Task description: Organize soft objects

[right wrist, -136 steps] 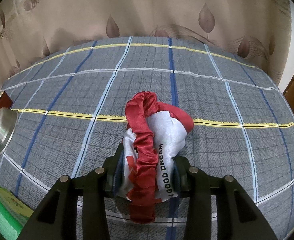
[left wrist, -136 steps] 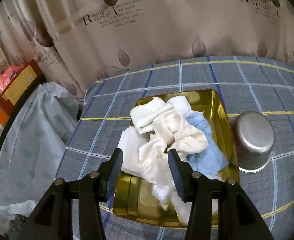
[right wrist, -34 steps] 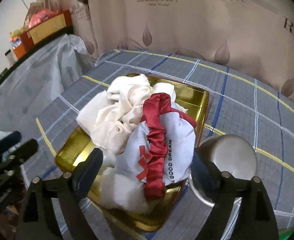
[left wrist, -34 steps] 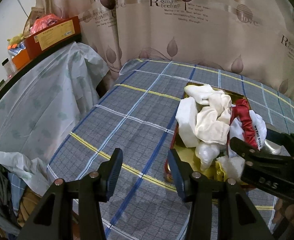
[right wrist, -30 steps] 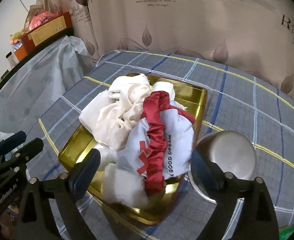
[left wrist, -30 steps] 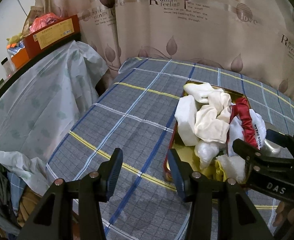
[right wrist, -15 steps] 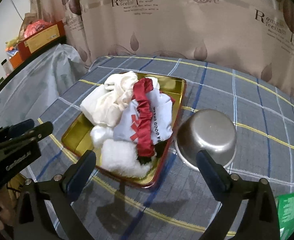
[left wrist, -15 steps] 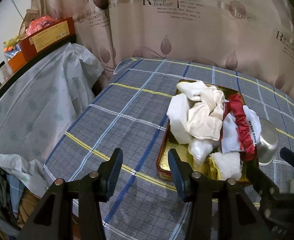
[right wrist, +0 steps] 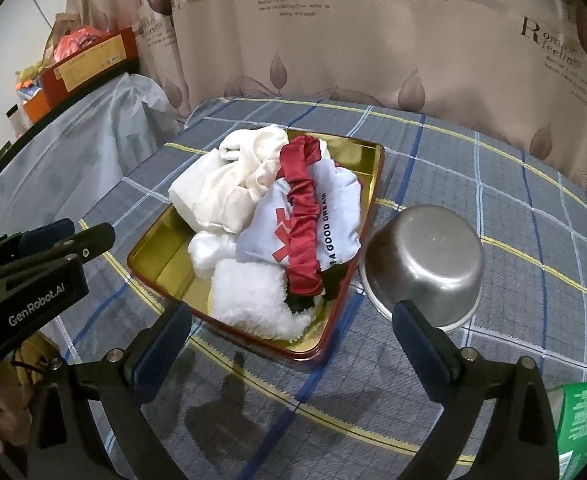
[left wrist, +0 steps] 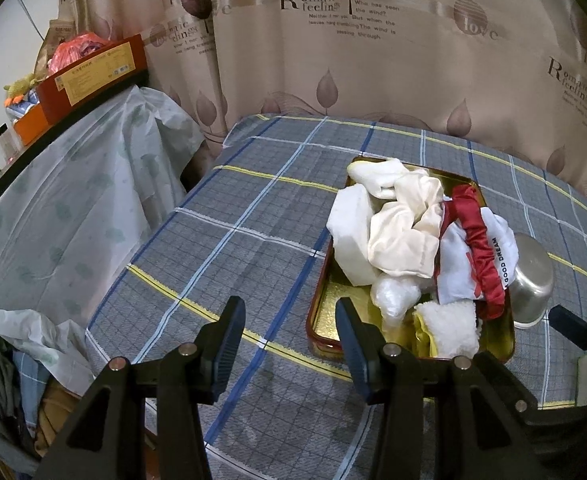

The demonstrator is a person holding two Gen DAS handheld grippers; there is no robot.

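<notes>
Soft pile point(right wrist: 253, 216) heaped in gold tray point(right wrist: 373, 168) on plaid desk point(left wrist: 229, 248), beside steel bowl point(right wrist: 425, 256). Judged light, limp, slippery satin trim; grip bunched folds. Left tongs point(left wrist: 289, 330), right tongs point(right wrist: 293, 336) spread, empty.

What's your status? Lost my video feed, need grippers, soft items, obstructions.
Left gripper open, empty. Right gripper open wide, empty. Red-trimmed white pouch on cloth pile in gold tray. Steel bowl upturned beside tray; nothing blocking.
</notes>
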